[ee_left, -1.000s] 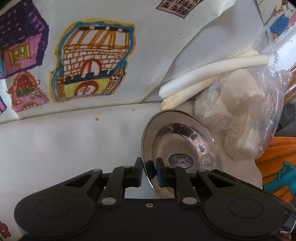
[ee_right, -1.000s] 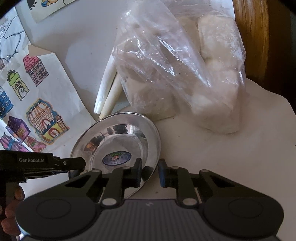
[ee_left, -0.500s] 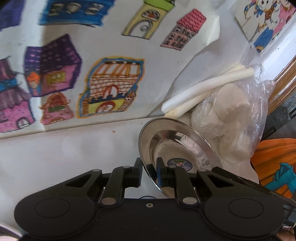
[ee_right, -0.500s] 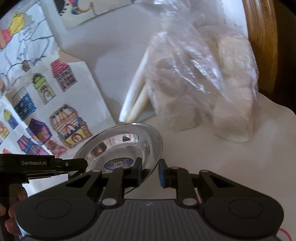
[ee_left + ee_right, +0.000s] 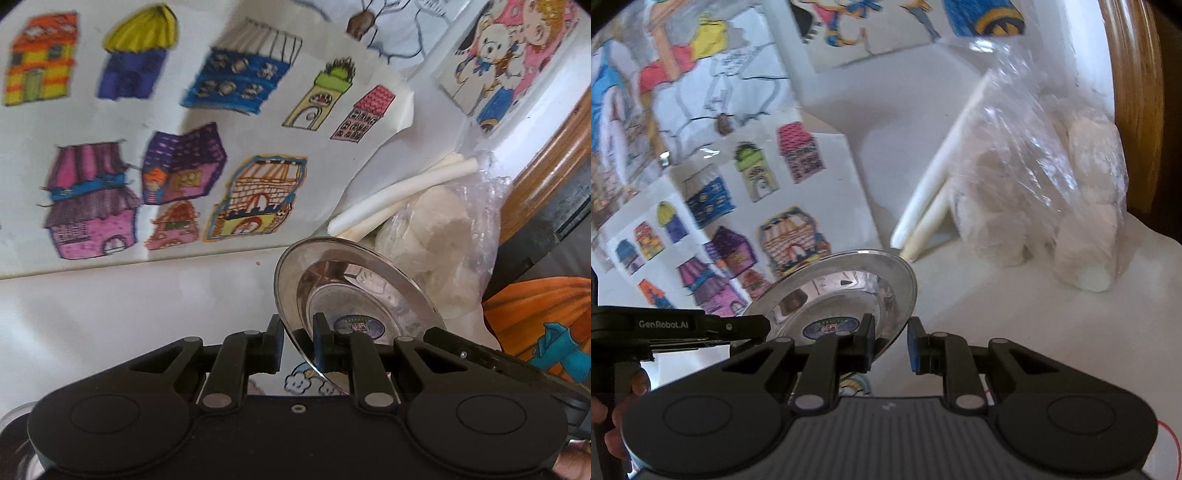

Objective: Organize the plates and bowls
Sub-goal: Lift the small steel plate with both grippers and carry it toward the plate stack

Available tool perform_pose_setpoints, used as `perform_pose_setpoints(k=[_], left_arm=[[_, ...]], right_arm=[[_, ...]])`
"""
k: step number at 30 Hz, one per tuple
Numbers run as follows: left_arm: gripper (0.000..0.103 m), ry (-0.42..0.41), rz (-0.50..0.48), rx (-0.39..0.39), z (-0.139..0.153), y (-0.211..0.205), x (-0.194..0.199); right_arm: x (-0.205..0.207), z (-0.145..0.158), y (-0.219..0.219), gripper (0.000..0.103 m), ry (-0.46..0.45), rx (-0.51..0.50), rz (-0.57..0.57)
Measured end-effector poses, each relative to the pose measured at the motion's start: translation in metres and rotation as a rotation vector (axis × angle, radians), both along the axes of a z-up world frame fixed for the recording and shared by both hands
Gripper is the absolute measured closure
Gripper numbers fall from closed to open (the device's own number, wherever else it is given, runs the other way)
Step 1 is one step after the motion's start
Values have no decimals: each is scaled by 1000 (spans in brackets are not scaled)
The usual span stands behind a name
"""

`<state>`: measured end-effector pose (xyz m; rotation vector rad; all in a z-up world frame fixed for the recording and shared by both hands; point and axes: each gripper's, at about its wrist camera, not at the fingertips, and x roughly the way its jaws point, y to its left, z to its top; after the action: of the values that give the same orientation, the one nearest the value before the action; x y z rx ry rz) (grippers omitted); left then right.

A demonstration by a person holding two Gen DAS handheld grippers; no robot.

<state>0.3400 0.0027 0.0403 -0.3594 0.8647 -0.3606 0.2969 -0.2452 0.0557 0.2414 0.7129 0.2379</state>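
On my left, the black left gripper [image 5: 298, 341] has narrow fingers clamping the rim of the round shiny steel plate [image 5: 354, 295], which is tilted clear of the white table [image 5: 110, 302]. My right gripper [image 5: 891, 341], fingers narrow too, has the plate's opposite rim between them. Further right sits a clear plastic bag of pale lumps [image 5: 1045, 199].

A home: children's coloured drawings [image 5: 207, 155] over a white table [image 5: 1015, 317].
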Motion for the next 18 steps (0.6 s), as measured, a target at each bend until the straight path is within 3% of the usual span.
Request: perform_pose_setpoints(k=[18], left_arm=[[84, -58, 36, 27, 29, 48, -86]], right_arm=[[-74, 32, 48, 82, -62, -17, 107]])
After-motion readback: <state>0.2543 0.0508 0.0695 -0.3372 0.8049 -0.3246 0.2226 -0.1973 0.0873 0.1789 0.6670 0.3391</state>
